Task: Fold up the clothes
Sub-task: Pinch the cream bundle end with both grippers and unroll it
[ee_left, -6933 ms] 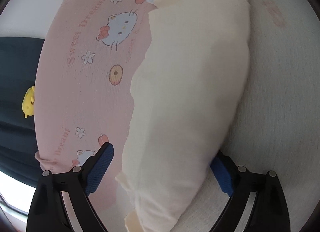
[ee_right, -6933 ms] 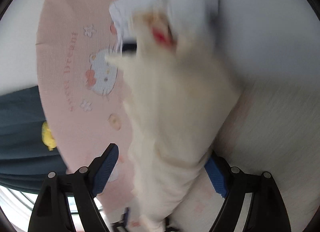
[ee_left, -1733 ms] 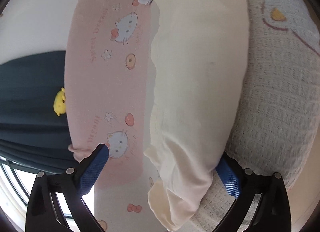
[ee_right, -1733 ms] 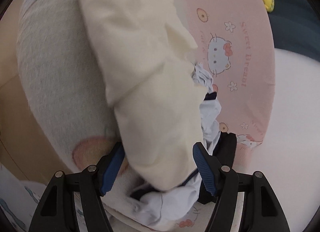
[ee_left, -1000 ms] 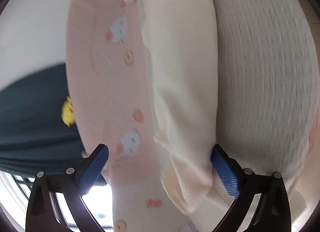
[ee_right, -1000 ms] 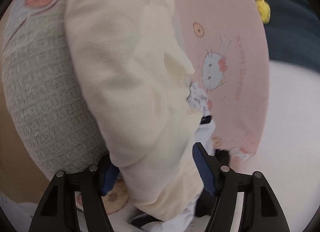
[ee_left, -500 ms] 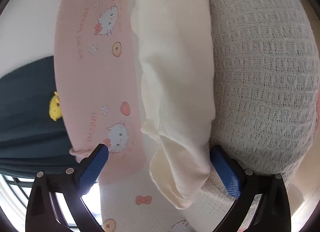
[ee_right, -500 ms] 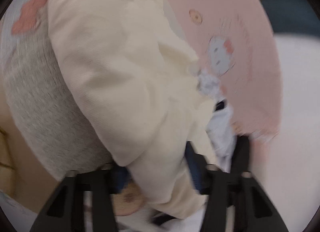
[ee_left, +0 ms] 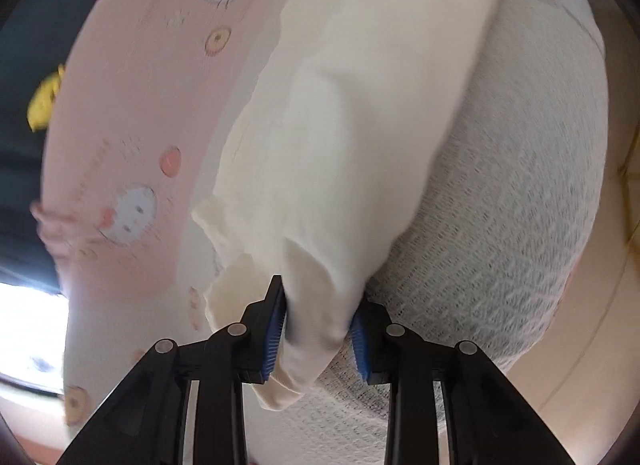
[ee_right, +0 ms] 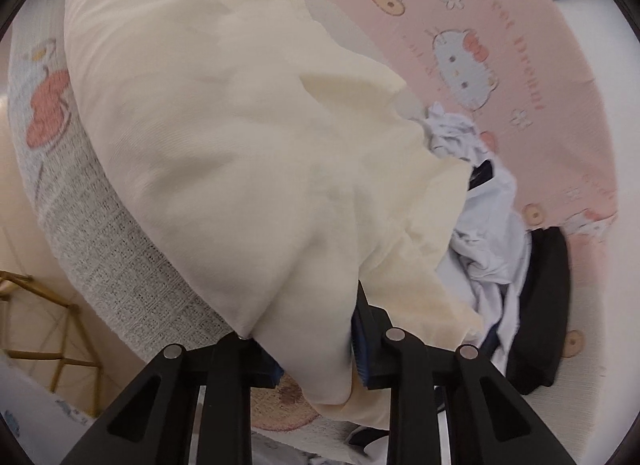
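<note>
In the left wrist view, the left gripper has just been closing, and now its blue pads pinch one end of the cream garment. Half a second ago those fingers stood wide apart with the cloth lying loose between them, so this is a fresh grab. The garment lies long on the bed, half on the pink cartoon sheet and half on the white knitted blanket. In the right wrist view, the right gripper has been closing too, and its fingers are squeezed on the other end of the same cream garment. Cloth covers the left pad, so only the right one shows. Just beside it sits a small heap of white and dark clothes on the pink cartoon sheet. With both ends held, it looks like the garment is ready to be lifted and folded over.
</note>
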### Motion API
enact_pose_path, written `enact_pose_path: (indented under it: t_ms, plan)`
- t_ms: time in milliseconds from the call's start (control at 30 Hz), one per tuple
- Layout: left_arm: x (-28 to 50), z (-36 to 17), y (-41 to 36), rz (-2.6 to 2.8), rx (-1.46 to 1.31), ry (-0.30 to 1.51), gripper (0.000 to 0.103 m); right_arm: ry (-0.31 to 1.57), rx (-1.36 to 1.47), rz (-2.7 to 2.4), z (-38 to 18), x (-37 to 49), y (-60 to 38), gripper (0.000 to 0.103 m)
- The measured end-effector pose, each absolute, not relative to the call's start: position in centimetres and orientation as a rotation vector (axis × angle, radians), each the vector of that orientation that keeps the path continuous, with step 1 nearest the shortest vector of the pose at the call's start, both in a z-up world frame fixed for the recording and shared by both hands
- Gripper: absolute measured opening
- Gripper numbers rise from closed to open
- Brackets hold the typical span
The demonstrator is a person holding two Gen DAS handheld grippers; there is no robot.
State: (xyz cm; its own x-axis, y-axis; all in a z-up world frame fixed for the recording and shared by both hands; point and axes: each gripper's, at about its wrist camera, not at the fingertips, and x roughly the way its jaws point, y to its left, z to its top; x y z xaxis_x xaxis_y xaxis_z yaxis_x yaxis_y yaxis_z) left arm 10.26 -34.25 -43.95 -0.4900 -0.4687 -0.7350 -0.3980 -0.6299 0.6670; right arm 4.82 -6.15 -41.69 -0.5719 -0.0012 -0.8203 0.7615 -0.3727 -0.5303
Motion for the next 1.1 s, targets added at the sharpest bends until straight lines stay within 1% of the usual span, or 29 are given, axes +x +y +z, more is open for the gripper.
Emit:
enact_pose_path:
  t_ms: [100,233,300,467,600,667,767,833,900,1067,1100]
  plan:
    - [8.9,-42.9,-34.9,-2.358,1.691,-1.171,0.026,1.252,1.143,-1.930,-40.9,3.4,-6.1,0.028]
    - [8.1,-41.5,-36.3,-2.388,1.848,-1.072,0.028,1.169,1.301,-1.795,-40.2,1.0,-6.2,0.030]
    - [7.5,-41.0,-36.8,-2.398,1.924,-0.979,0.028,1.096,1.397,-1.728,-39.7,-0.5,-6.3,0.032]
    - [4.8,-39.2,-39.1,-2.406,2.088,-0.520,0.028,0.864,1.604,-1.620,-38.4,-4.7,-5.9,0.032]
    - [3.6,-37.8,-40.7,-2.414,2.121,-0.259,0.028,0.754,1.670,-1.586,-37.7,-6.9,-5.4,0.032]
    - [3.3,-37.3,-40.9,-2.408,2.113,-0.225,0.030,0.690,1.703,-1.595,-37.5,-7.8,-5.2,0.032]
    - [2.9,-36.4,-40.2,-2.391,2.096,-0.254,0.030,0.615,1.724,-1.629,-36.8,-9.0,-4.8,0.032]
    - [2.6,-35.6,-39.6,-2.407,2.054,-0.313,0.031,0.622,1.695,-1.658,-36.2,-9.7,-4.8,0.032]
    - [2.3,-35.0,-39.5,-2.417,2.028,-0.324,0.031,0.627,1.670,-1.694,-35.5,-10.4,-4.8,0.032]
    - [1.1,-34.0,-40.7,-2.441,1.967,-0.219,0.031,0.603,1.650,-1.781,-34.7,-12.6,-5.0,0.033]
    - [0.7,-33.9,-41.5,-2.445,1.953,-0.200,0.031,0.588,1.660,-1.796,-34.8,-13.3,-5.0,0.034]
